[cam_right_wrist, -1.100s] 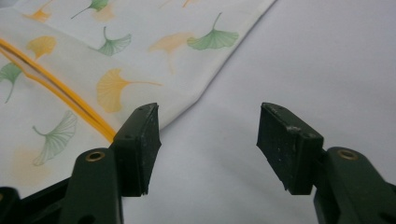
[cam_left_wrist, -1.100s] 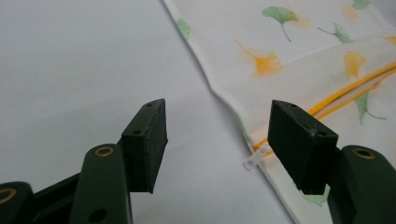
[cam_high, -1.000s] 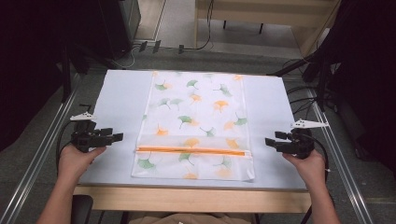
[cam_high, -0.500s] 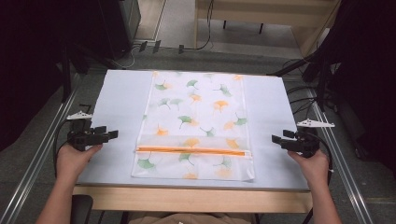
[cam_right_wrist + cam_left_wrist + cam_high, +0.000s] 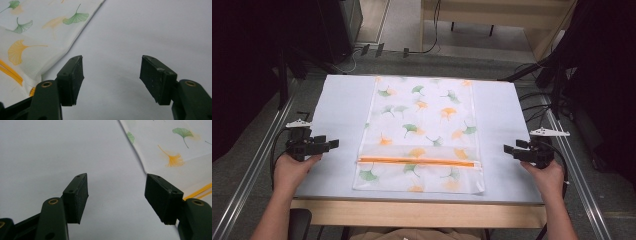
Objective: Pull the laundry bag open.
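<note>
White cloth bag (image 5: pixel 422 130) — green and orange ginkgo leaves, orange zip (image 5: pixel 417 161) — on a pale grey table (image 5: pixel 342 100).

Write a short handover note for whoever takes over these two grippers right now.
Left gripper: open, holding nothing, at the table's left side, apart from the bag's left edge.
Right gripper: open, holding nothing, at the right side, apart from the bag's right edge.
Leaf-print bag: lies flat in the table's middle, its orange zipper across the near end.
Done: nothing visible; the bag is untouched.
Left: probably bring both grippers in to the bag's edges and start handling it.
</note>
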Demonstrator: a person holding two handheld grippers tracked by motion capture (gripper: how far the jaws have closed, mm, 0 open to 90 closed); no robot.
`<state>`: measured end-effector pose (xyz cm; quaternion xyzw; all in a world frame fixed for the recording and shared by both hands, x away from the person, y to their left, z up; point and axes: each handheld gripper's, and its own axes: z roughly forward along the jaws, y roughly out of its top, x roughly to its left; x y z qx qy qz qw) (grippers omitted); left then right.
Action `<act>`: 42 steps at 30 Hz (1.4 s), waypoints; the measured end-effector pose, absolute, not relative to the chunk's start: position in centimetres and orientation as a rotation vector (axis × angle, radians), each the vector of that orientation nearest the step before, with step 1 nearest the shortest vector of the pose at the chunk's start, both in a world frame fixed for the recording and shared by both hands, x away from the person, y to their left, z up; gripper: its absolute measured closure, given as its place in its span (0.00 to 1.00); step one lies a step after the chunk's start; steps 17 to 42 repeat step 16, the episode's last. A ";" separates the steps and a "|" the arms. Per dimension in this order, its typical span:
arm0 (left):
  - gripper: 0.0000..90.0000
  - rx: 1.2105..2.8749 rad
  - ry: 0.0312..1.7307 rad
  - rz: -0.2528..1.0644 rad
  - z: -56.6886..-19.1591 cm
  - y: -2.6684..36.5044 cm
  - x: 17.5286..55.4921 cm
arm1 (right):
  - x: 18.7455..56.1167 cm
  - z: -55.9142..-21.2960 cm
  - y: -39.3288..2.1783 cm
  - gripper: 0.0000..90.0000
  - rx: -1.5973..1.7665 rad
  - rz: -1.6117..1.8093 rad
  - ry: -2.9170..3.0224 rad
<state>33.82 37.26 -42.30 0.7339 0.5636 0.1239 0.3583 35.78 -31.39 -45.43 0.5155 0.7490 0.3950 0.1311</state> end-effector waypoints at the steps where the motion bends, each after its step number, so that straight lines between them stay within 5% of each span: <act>1: 0.40 1.894 1.457 0.321 -42.3 37.2 33.8 | 35.8 -45.4 -31.3 0.41 1.501 1.145 2.175; 42: 0.39 1.920 1.461 0.327 -42.5 37.0 34.0 | 35.9 -45.7 -31.1 0.40 1.493 1.121 2.202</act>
